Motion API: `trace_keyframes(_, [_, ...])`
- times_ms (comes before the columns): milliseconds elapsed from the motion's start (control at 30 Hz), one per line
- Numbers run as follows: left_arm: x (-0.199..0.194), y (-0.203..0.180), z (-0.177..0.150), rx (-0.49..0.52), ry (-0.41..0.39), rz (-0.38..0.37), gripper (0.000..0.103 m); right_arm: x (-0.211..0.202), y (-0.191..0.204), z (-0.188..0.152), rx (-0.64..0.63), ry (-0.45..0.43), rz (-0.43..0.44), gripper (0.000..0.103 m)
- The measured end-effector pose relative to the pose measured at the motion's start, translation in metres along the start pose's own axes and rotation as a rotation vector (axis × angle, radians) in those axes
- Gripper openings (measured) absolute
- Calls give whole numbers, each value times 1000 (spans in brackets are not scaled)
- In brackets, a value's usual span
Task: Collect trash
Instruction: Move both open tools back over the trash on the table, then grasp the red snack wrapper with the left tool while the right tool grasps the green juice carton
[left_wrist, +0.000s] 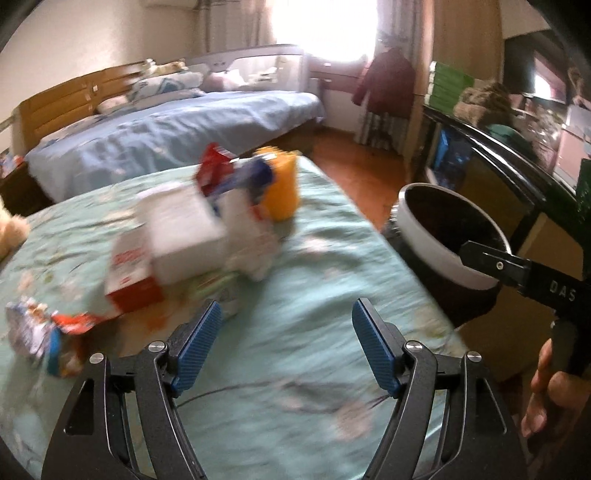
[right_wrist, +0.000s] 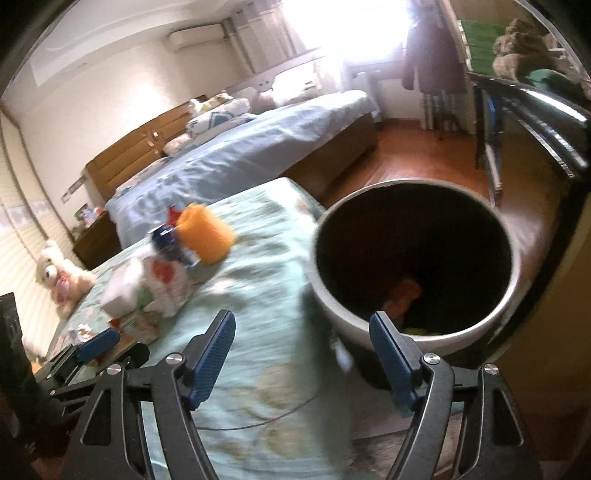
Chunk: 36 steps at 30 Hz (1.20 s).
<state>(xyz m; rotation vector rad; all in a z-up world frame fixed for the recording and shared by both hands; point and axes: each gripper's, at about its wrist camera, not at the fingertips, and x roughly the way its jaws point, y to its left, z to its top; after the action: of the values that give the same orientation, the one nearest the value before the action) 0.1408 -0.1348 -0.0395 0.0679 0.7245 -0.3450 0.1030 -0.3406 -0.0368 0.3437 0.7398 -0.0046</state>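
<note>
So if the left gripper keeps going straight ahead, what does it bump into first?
Probably the green bedspread: the open left gripper tilts down at bare cloth. The trash pile lies off to its left.

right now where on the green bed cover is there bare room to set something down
Bare: the green cover between the trash pile and the bin. Crowded: around the pile, out to the wrapper at the cover's left edge.
</note>
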Motion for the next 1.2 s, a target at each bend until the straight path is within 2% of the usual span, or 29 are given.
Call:
trace_keyframes(267, [-20,59,-22,-94,2,101,75,14,48,-19,-62,49,80,77])
trace_keyframes(767, [-47,138,-51,-224,0,228,75,50,123,-43,-193,135,209,77])
trace_keyframes(933, [-40,152,-50,-238,16,236,79,63,147,-42,-236,144,214,77])
trace_keyframes(1200, [-19,164,-43,-226,45,245,79,90,172,-35,-295,155,187,74])
